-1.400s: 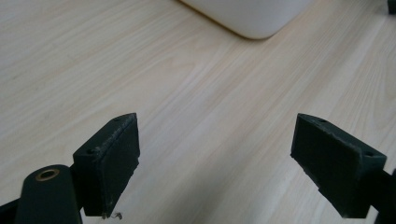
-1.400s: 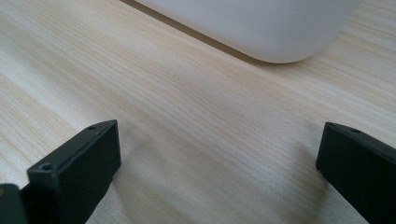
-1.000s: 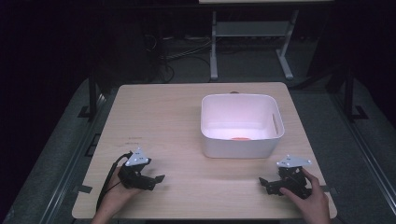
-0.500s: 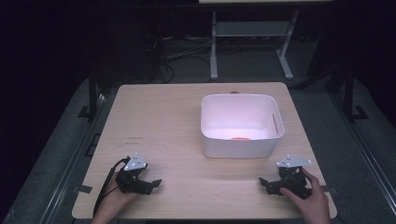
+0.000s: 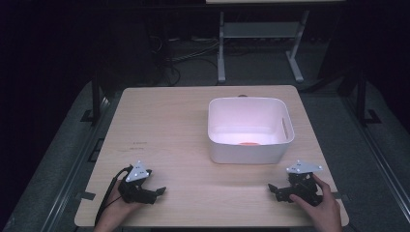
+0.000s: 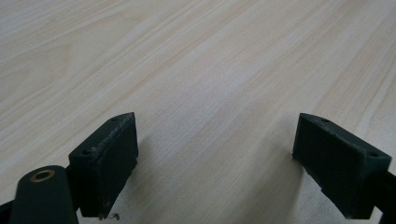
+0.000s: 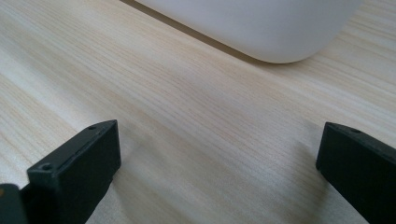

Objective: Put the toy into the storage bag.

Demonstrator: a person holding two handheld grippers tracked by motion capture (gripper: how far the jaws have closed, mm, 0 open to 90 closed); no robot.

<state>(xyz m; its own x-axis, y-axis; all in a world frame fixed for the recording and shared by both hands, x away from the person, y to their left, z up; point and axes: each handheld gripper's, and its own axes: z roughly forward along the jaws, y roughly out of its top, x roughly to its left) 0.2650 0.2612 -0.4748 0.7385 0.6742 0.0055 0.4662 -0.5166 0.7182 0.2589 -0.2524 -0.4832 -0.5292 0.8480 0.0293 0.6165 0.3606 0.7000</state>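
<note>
Wooden tabletop [image 5: 183, 125] w/ white bin [image 5: 250, 129] right of centre; something orange lies on the bin floor, too small to tell. Vs 1 s ago: left claw [image 5: 157, 191] has slid nearer the near edge, right claw [image 5: 273, 189] about where it was. Both rest low on the wood, jaws spread wide, holding nothing. Left hand [image 5: 113, 209] & right hand [image 5: 323, 207] grip from behind, tips pointing inward. Right gripper view: bin wall [image 7: 261, 23] just ahead.
</note>
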